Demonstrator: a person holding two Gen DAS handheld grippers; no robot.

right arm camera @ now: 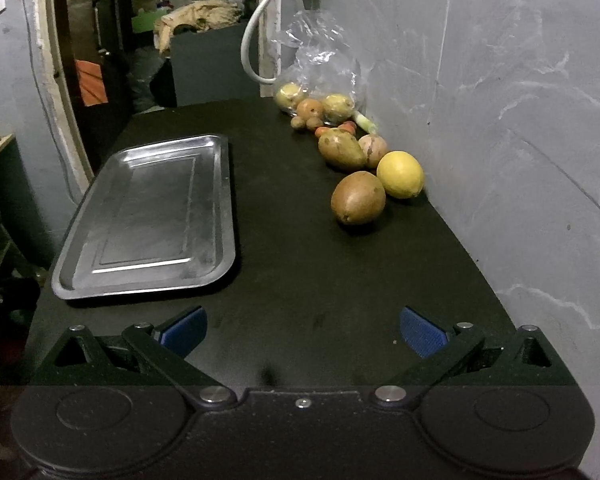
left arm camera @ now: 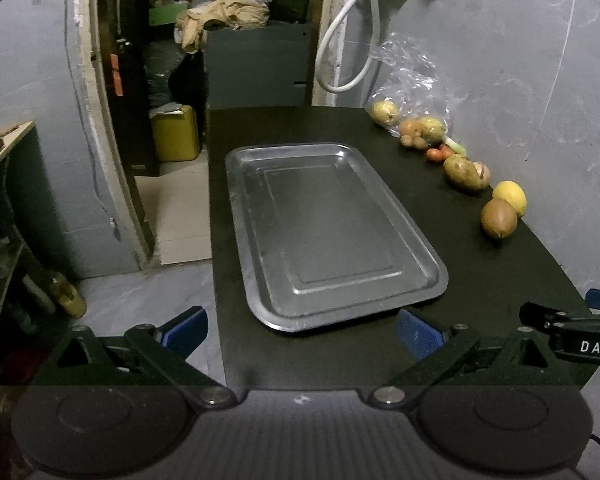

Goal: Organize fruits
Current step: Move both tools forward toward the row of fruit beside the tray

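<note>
An empty metal tray [left arm camera: 332, 308] [right arm camera: 80, 280] lies on the black table. Fruit sits in a row along the grey wall: a brown mango [right arm camera: 358, 198] [left arm camera: 499, 218], a yellow lemon [right arm camera: 400, 174] [left arm camera: 510, 197], a greenish mango [right arm camera: 340, 150] [left arm camera: 465, 172], a pale round fruit [right arm camera: 373, 148], small orange and brown fruits [right arm camera: 310, 114], and more in a clear plastic bag [right arm camera: 320, 76] [left arm camera: 412, 76]. My left gripper [left arm camera: 302, 334] is open at the tray's near edge, holding nothing. My right gripper [right arm camera: 302, 332] is open over bare table, well short of the brown mango. The right gripper's side [left arm camera: 572, 332] shows in the left wrist view.
The table [right arm camera: 300, 264] ends at a drop on the left, with a doorway and clutter [left arm camera: 172, 140] beyond. The grey wall [right arm camera: 500, 120] closes the right side. A white hose [left arm camera: 340, 60] hangs at the far end. A dark panel [left arm camera: 256, 68] stands behind the table.
</note>
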